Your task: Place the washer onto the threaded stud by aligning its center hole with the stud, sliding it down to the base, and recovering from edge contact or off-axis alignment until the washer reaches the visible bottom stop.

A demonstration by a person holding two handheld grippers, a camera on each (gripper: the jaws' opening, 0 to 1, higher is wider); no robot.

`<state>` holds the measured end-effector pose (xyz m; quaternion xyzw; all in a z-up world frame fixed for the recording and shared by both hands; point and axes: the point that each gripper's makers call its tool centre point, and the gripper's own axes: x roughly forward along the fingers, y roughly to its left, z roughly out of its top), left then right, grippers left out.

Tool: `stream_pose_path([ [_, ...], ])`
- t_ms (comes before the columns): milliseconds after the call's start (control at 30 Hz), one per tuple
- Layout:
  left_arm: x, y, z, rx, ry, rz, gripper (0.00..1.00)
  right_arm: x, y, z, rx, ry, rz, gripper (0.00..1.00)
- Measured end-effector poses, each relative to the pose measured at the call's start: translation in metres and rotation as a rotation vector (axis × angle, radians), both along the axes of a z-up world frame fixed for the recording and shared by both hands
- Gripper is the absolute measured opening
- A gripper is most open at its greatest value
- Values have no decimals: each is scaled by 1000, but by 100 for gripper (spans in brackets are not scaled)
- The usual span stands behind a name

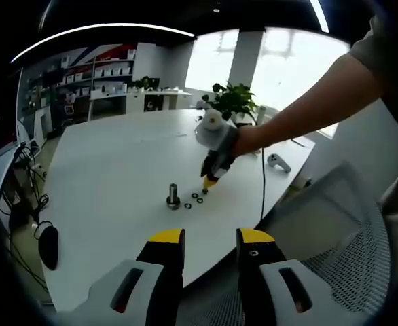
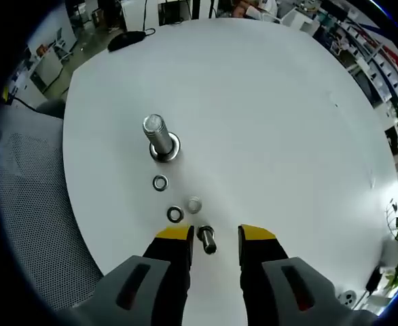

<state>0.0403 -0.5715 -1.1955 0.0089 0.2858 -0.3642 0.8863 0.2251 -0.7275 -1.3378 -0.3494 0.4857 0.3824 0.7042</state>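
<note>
Right hand-held gripper (image 2: 214, 239) open, washer (image 2: 175, 214) just ahead.

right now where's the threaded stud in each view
Left gripper view: the threaded stud stands upright at centre on the white table, left of the right gripper.
Right gripper view: the stud is upper left of centre.
Shared landmark: the loose washers beside it.
</note>
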Motion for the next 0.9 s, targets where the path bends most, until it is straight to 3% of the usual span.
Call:
stream_pose_path([
  [300,0,0,1,-3,-3,3,28,1,22,-16,-28,40,38,27],
  [600,1,1,1,-6,-4,7,28,2,23,-29,-83,74,56,26],
  [900,1,1,1,-6,-5,7,28,2,22,-34,-91,91,80,17],
])
